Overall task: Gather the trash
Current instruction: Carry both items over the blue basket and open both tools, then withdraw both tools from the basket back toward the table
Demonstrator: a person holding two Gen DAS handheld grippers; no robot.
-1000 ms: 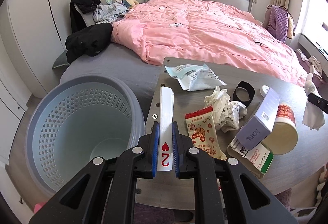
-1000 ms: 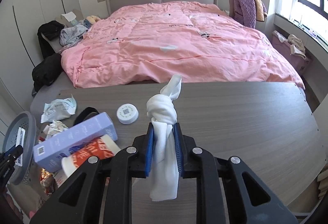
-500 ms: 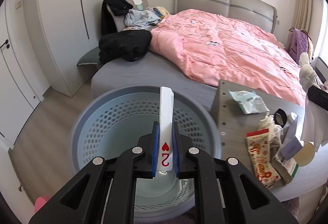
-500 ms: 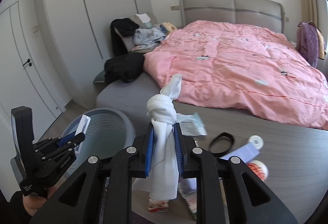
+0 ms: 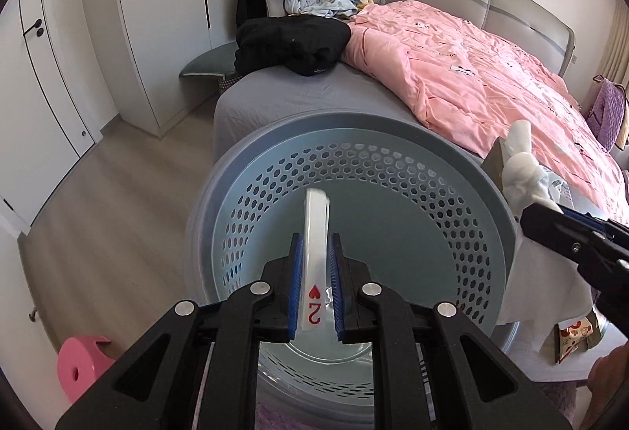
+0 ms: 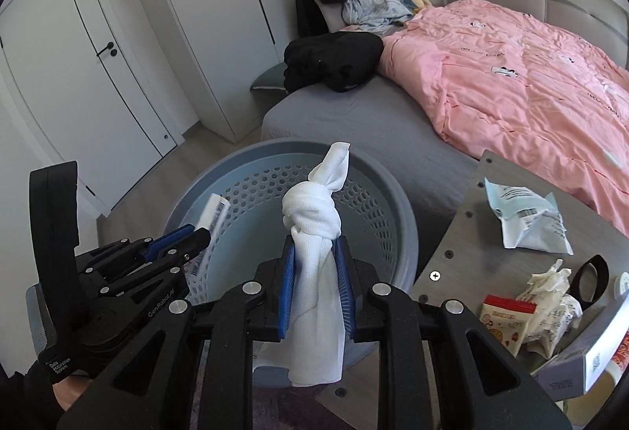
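Observation:
My left gripper (image 5: 316, 245) is shut on a white playing-card pack (image 5: 315, 225) with a red heart and a 2, held upright over the mouth of the grey-blue perforated basket (image 5: 393, 139). In the right wrist view the same left gripper (image 6: 196, 233) and card pack (image 6: 214, 213) hang over the basket (image 6: 401, 209) on its left side. My right gripper (image 6: 316, 249) holds a knotted white cloth (image 6: 312, 205) over the basket's near rim. Its jaws are opening, and the cloth is still between the pads. The left wrist view shows the right gripper (image 5: 550, 217) and cloth (image 5: 523, 170) at the basket's right edge.
The grey table (image 6: 464, 241) to the right carries a light blue packet (image 6: 526, 217), crumpled tissue (image 6: 550, 292), a red snack wrapper (image 6: 503, 320), a black ring (image 6: 589, 280) and a box (image 6: 589, 355). Behind lies a bed with a pink quilt (image 6: 511, 76). A pink stool (image 5: 82, 363) stands on the floor.
Both grippers have swung left, away from the table, and now hang over the basket. Each still carries its load: the card pack on the left, the knotted cloth on the right.

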